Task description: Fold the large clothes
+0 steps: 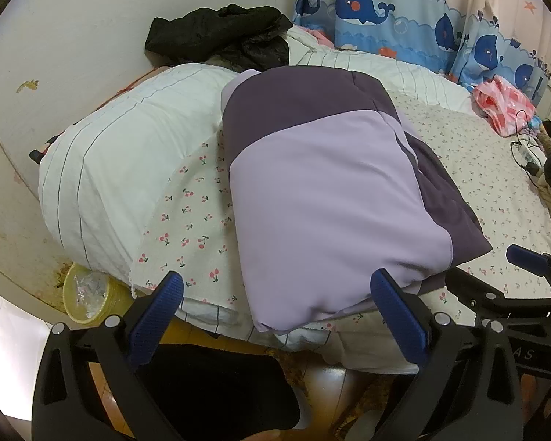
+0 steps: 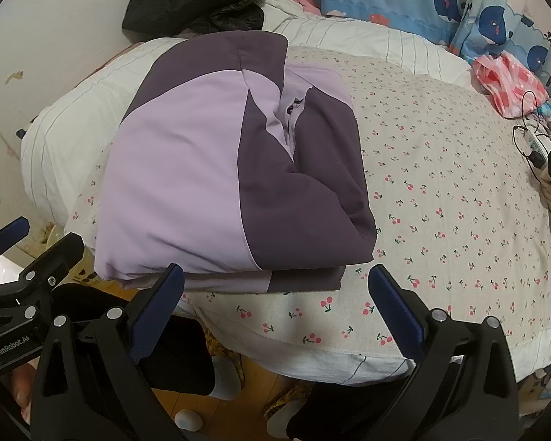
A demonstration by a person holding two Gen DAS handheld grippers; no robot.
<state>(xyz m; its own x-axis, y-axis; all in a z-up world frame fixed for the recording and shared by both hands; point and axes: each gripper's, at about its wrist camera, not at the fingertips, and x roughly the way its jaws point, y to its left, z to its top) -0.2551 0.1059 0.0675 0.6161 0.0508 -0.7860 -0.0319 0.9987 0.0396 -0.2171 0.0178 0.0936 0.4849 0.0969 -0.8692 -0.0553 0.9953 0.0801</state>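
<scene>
A large lilac and dark purple garment (image 1: 330, 191) lies folded into a thick rectangle on the cherry-print bed sheet (image 1: 194, 217). It also shows in the right wrist view (image 2: 209, 169), near the bed's front edge. My left gripper (image 1: 281, 301) is open and empty, its jaws wide apart just in front of the garment's near edge, at the bed's edge. My right gripper (image 2: 275, 294) is open and empty, just in front of the garment's near right corner. Each gripper shows at the side of the other's view, the right one (image 1: 532, 275) and the left one (image 2: 14, 253).
A white striped duvet (image 1: 103, 169) is bunched at the left. Black clothes (image 1: 220, 33) lie at the back by the wall. A pink plastic bag (image 2: 507, 81) and cables (image 2: 532, 139) sit at the right. A yellow bin (image 1: 88, 294) stands on the floor. Whale-print curtains (image 1: 385, 11) hang behind.
</scene>
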